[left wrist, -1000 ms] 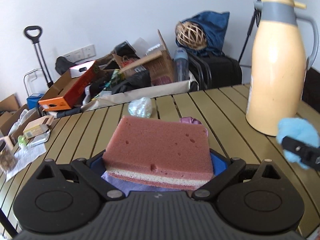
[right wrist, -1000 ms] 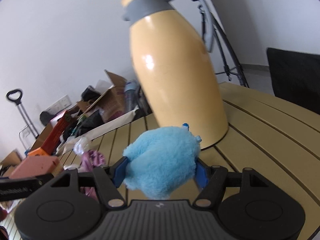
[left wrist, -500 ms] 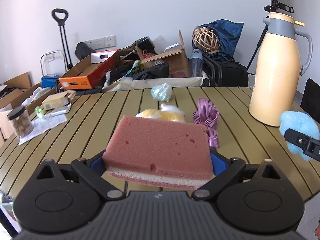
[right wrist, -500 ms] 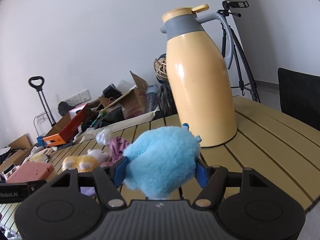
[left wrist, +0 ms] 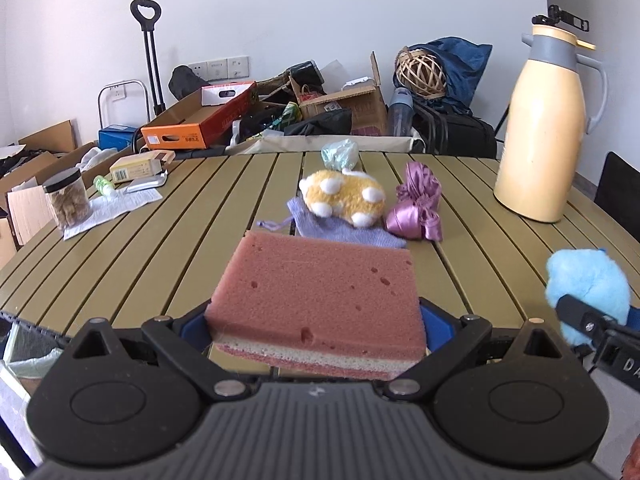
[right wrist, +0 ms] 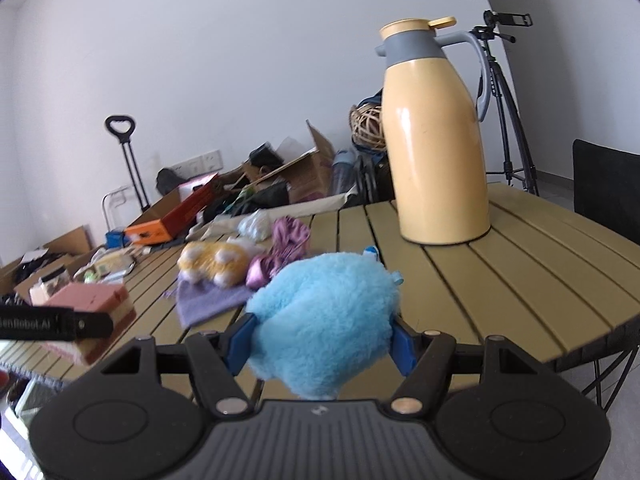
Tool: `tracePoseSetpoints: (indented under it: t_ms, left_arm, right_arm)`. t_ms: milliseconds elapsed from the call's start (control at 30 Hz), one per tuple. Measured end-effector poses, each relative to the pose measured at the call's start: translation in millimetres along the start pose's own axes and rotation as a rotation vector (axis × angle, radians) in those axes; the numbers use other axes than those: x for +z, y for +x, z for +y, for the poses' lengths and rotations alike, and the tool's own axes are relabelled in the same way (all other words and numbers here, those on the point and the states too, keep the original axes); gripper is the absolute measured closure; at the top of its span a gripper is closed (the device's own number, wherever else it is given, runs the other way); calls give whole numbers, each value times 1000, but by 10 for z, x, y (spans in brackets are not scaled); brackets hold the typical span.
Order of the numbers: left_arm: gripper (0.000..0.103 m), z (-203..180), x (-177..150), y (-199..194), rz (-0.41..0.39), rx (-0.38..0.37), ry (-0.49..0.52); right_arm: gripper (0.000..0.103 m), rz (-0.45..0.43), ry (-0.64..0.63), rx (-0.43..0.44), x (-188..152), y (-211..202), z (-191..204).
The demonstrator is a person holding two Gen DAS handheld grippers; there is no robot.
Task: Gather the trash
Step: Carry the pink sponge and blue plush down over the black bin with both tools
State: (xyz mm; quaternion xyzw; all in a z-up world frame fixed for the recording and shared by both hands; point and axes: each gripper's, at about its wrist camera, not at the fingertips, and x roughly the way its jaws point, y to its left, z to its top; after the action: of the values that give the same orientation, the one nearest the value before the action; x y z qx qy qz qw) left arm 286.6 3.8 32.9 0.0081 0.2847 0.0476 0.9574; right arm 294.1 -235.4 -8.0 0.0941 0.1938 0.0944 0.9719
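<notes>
Pinching from both sides, our left gripper [left wrist: 316, 320] clamps the pink sponge [left wrist: 316, 300], which lies flat between the blue pads, its long axis running across the jaws, held above the near edge of the slatted table [left wrist: 160, 240]. Our right gripper [right wrist: 322, 340] squeezes the blue plush ball [right wrist: 324, 316]. Farther on the table lie a yellow plush toy [left wrist: 344, 198], a lilac pouch [left wrist: 344, 232], a purple ribbon bundle [left wrist: 416, 208] and a cream thermos [left wrist: 544, 128].

White wall [left wrist: 320, 8], slatted table [left wrist: 168, 240], perhaps a chair [right wrist: 606, 188] right.
</notes>
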Motion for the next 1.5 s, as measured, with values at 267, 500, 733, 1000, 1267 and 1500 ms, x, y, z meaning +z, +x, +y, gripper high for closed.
tracePoseSetpoints:
  t_ms: [267,500,733,1000,1267,1500]
  left_arm:
    - [4,59,-321,-205,22,-21,5]
    - [4,140,-610,-317,47,-35,-4]
    - [4,233,-855,-346,83,-42,-17]
    - [4,311,-1132,-257,140,-52,-32]
    - [4,384,-1395,-88,206,-57,-47]
    - [4,429,-1629,89,272,-58,-47]
  right_arm:
    - [36,47,-21,32,-275,-235,119]
    - [36,91,-53,44,-492,-375,249]
    - [36,141,-82,45,-693,-429,350]
    - [36,221,-119,29,-934,-396,441]
    - [36,312,-156,11,-1181,-303,474]
    - [36,404,-196,2,-1401,-177,535]
